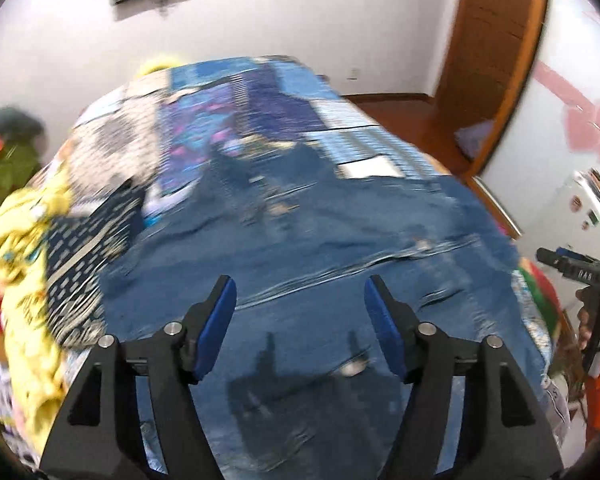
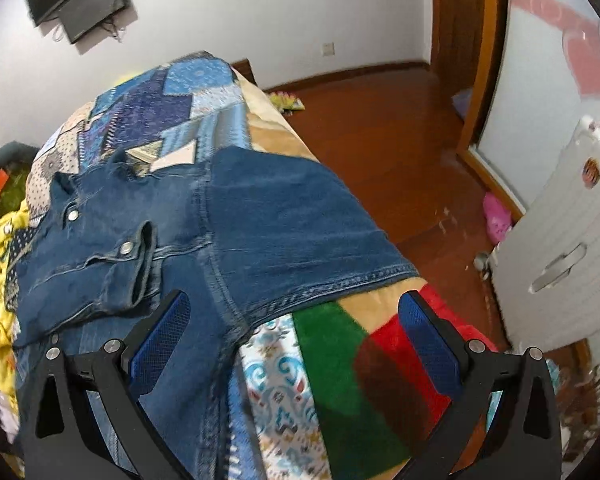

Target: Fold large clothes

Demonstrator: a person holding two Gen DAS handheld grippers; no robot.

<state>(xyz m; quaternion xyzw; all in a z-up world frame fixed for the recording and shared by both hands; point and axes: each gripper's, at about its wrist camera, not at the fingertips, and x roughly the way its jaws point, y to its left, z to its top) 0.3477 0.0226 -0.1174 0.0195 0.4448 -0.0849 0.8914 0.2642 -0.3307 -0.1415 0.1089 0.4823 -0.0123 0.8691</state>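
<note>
A blue denim jacket (image 2: 236, 224) lies spread on a bed with a patchwork cover (image 2: 172, 108); one cuffed sleeve (image 2: 128, 264) is folded across its front. It also shows, blurred, in the left wrist view (image 1: 320, 280). My left gripper (image 1: 300, 304) is open and empty, just above the denim. My right gripper (image 2: 296, 332) is open and empty, over the jacket's hem at the bed's near right edge. In the left wrist view the right gripper's handle (image 1: 580, 272) shows at the far right.
A yellow garment (image 1: 24, 288) and a dark patterned cloth (image 1: 80, 256) lie heaped at the bed's left side. A red, green and tan blanket (image 2: 364, 376) hangs at the near edge. A white suitcase (image 2: 564, 248) stands on the wooden floor (image 2: 388, 132) to the right.
</note>
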